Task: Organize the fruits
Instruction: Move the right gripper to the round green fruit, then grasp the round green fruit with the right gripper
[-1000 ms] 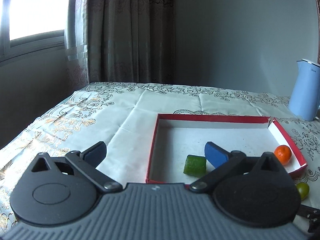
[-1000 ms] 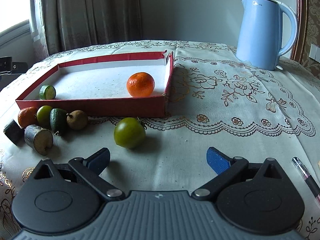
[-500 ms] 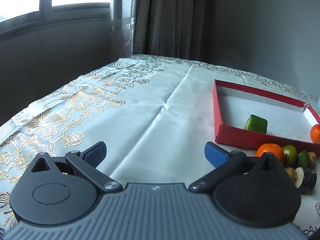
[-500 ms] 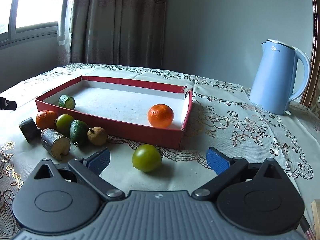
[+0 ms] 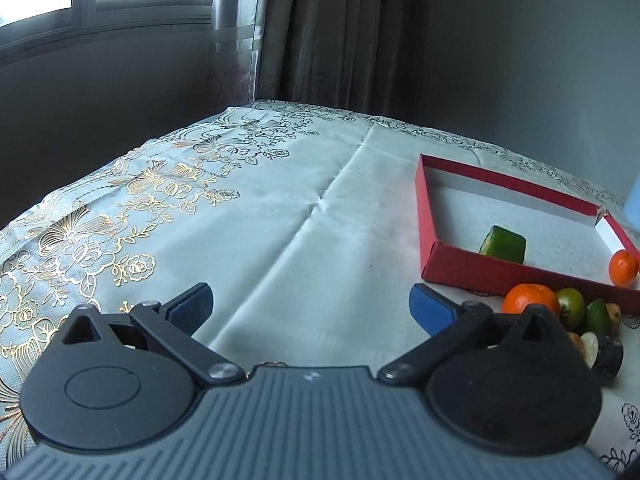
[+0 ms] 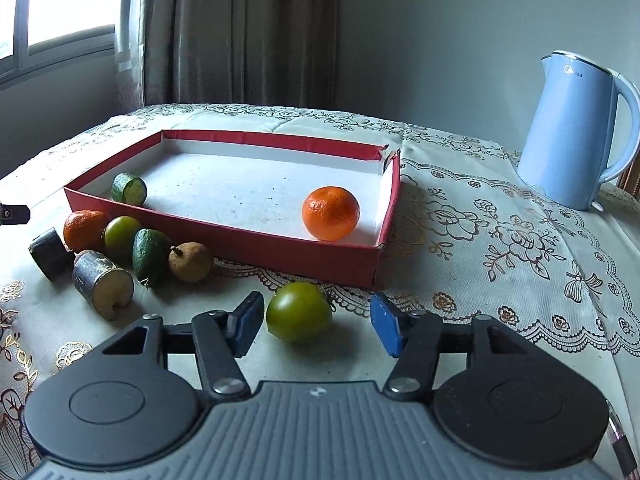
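Observation:
A green tomato (image 6: 299, 311) lies on the tablecloth just in front of the red box (image 6: 280, 251). My right gripper (image 6: 318, 323) straddles it and its jaws are closing; a gap still shows at the right pad. Inside the box are an orange (image 6: 331, 213) and a cucumber piece (image 6: 129, 189). Left of the box lie another orange (image 6: 82, 230), a second green tomato (image 6: 122, 232), a dark green fruit (image 6: 149, 250), a brown fruit (image 6: 190, 262) and two dark cane pieces (image 6: 102, 284). My left gripper (image 5: 312, 304) stands open over bare cloth, left of the box (image 5: 472, 268).
A light blue kettle (image 6: 572, 136) stands at the back right on the lace cloth. A pen (image 6: 620, 444) lies at the near right edge. Curtains and a window are behind the table. The left gripper's tip (image 6: 14, 214) shows at the left edge of the right wrist view.
The right gripper's jaws have narrowed from wide open around the green tomato, which now sits between them. The left gripper swung from over the box to the cloth left of it, then held still.

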{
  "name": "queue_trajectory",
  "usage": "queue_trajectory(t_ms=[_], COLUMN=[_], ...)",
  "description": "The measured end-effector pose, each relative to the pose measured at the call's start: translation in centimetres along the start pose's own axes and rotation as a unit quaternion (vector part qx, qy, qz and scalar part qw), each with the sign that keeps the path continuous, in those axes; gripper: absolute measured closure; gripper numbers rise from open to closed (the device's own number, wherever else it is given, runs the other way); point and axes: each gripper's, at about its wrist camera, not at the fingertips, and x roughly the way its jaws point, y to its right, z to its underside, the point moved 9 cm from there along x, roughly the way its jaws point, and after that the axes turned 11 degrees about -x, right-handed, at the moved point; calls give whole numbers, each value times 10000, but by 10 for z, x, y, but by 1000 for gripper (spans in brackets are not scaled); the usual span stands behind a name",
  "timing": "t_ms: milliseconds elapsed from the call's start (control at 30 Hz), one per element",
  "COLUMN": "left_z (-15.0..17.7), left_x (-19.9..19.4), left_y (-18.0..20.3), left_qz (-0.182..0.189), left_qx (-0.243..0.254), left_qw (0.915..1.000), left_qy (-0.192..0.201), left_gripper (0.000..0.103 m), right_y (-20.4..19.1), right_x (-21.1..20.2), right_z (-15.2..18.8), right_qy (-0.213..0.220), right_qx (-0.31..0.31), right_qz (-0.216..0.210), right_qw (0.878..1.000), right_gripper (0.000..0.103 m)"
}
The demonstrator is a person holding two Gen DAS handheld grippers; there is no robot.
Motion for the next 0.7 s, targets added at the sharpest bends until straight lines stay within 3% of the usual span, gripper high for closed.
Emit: queue_trajectory(t_ms=[100,367,700], left_z=[0,3,7], left_x=[1,4,13], left_y=[0,1,-1], left_qz=[-1,-2,-198], left_qx=[11,29,64], left_qw=[10000,9999,9989], left_qy=[-25,-114,-428], left_gripper=[0,0,0], right_y=[-3,-6,0], right_x=[4,6,0], right_z=[-1,-1,-2], right_qy=[-46,-85,107], right_qx=[4,48,267], right_qz=[-150,-185,-197], right_qw=[9999,9998,9994], right_gripper=[58,69,70])
